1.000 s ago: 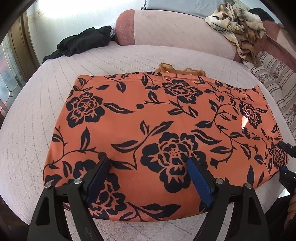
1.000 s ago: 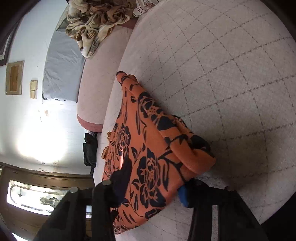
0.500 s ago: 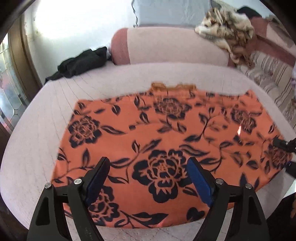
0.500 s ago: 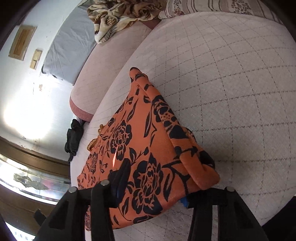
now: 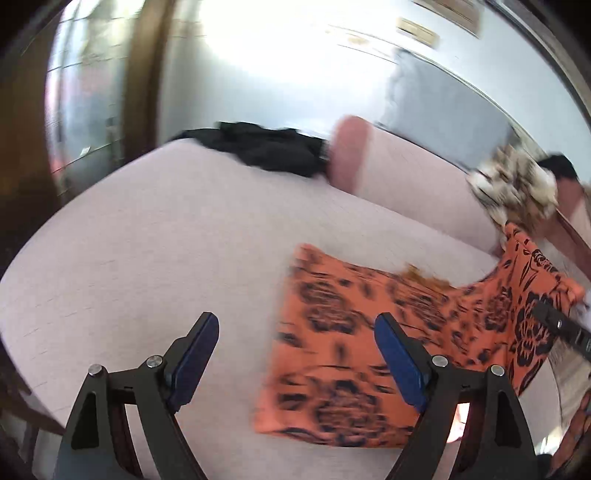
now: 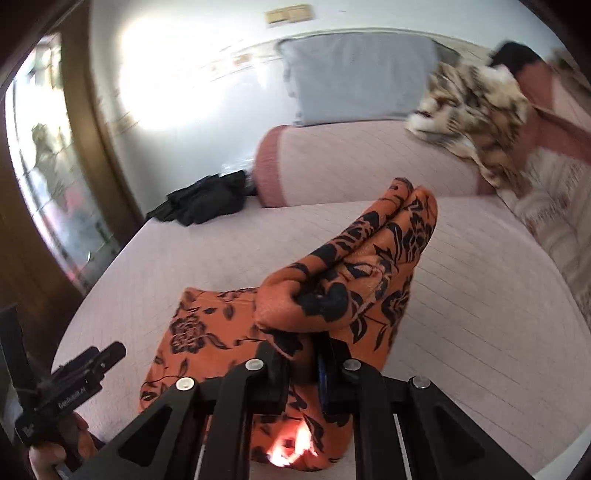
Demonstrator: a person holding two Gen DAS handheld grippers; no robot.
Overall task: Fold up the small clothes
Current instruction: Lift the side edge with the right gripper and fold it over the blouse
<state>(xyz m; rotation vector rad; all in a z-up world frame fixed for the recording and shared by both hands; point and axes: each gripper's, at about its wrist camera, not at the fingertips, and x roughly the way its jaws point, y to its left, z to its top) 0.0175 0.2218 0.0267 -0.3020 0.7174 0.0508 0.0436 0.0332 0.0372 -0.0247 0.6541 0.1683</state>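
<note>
With the right gripper (image 6: 301, 363), jaws just closing, pinching the orange floral garment (image 6: 354, 266) at frame centre, carry that edge across evenly in 1 sweep while the left gripper (image 5: 295, 363) stays wide and empty.

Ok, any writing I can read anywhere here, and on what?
"GenRobot.AI", roughly: white print on the body of the left gripper, seen in the right wrist view; blurred, so uncertain.
Small white mark beside it: unreadable.
Wall plates: too blurred to tell.
Orange floral garment: pattern only, no words.

Orange black-floral garment (image 6: 229, 332) on bed, right end bunched & lifted
</note>
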